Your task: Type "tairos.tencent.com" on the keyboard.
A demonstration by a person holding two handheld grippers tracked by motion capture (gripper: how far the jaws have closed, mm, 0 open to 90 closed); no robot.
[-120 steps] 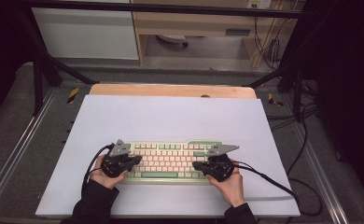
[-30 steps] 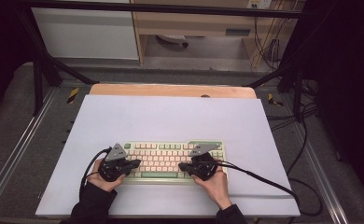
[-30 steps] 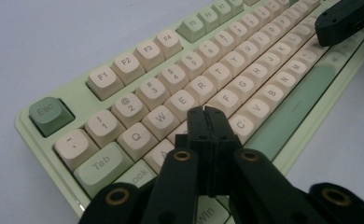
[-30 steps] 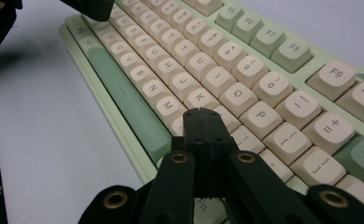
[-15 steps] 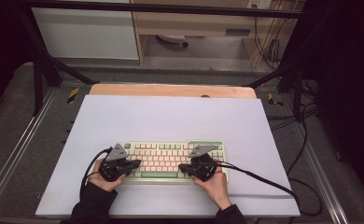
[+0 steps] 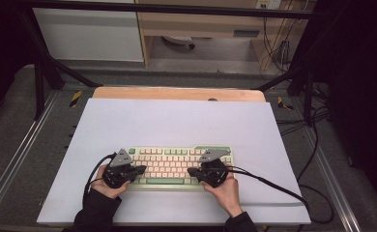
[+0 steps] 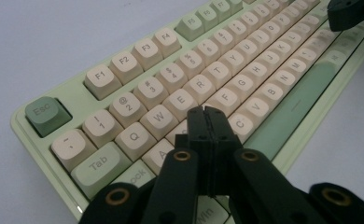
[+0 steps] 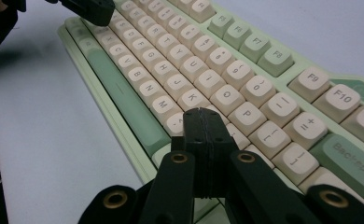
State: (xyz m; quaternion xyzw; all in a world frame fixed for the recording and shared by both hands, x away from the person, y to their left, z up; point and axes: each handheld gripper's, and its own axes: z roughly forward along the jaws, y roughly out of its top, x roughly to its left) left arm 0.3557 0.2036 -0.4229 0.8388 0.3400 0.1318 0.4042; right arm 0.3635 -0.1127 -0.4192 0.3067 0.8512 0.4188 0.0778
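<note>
While the pale green keyboard with cream keycaps lies near the front of the white table, poised over its ends: left gripper and right gripper, jaws pressed together, holding nothing.

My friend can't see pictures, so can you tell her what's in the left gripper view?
A black gripper with its two fingers pressed shut points down at a pale green keyboard with cream keys, its tip over the left letter keys. The keyboard sits on a white table.
</note>
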